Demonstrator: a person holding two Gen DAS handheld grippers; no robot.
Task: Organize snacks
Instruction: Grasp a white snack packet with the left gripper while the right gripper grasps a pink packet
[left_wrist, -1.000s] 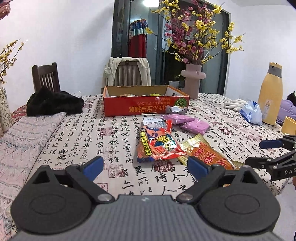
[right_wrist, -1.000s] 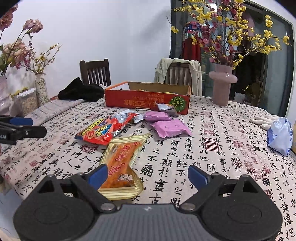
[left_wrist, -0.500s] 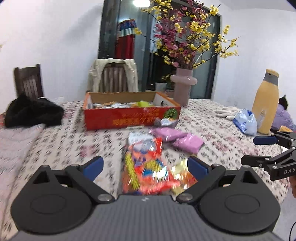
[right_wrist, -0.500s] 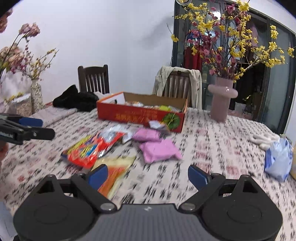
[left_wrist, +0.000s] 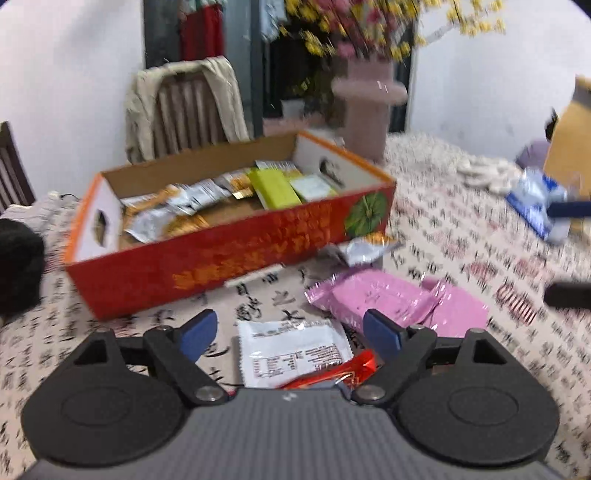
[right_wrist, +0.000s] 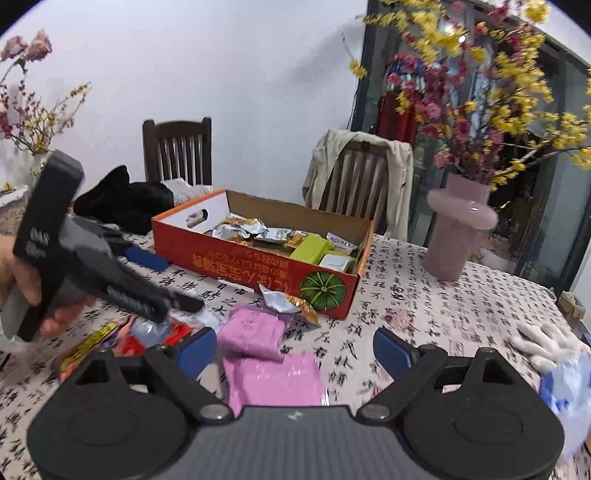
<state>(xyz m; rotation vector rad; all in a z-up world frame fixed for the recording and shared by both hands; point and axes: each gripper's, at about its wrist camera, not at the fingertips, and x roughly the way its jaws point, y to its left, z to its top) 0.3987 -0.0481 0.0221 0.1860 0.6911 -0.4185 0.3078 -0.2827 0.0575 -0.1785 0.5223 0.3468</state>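
An open red cardboard box (left_wrist: 229, 266) (right_wrist: 258, 266) holds several snack packets. In front of it lie a small silver-orange packet (left_wrist: 365, 249) (right_wrist: 291, 302), two pink packets (left_wrist: 376, 299) (right_wrist: 255, 332) and a red snack bag (left_wrist: 332, 373) (right_wrist: 122, 339). My left gripper (left_wrist: 290, 334) (right_wrist: 168, 280) hovers over the white-backed end of the red bag. Its jaws are closing, and the pads are not touching the bag. My right gripper (right_wrist: 295, 350) (left_wrist: 569, 251) hangs above the pink packets. It is wide but closing slightly, with nothing gripped.
A pink vase (right_wrist: 458, 229) of flowers stands right of the box. Black clothing (right_wrist: 122, 199) lies at the far left, by two chairs. White gloves (right_wrist: 543, 339) and a blue-white bag (right_wrist: 569, 387) sit at the right, near a yellow bottle (left_wrist: 569, 140).
Both grippers have moved forward toward the red box, which now looks larger. The left one passed over the red bag; the orange-gold packet has left view. The left jaws have narrowed a little.
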